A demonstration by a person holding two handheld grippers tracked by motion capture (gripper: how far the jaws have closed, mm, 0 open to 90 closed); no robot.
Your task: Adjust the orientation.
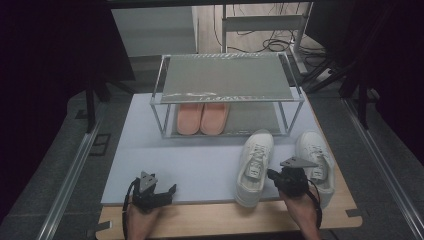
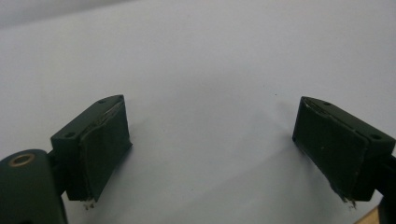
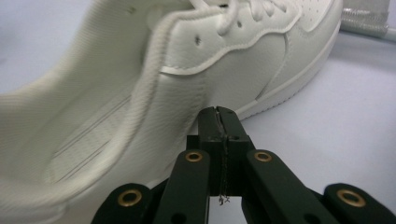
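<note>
Pink slippers point(image 1: 202, 118) under metal rack point(image 1: 227, 80)

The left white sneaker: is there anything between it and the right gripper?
Nothing visible stands between them. The right gripper, jaws shut and empty, sits right beside the outer side of the left white sneaker near its heel; whether it touches is unclear. The other white sneaker lies on the gripper's far side.

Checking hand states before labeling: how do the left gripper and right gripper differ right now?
The left gripper has its jaws wide apart; the right gripper's jaws are pressed together with nothing between them. The left gripper sits over the bare white mat, away from any shoe; the right gripper sits between the two white sneakers, beside the left sneaker's heel. Both are black, hand-held, near the table's front edge.
</note>
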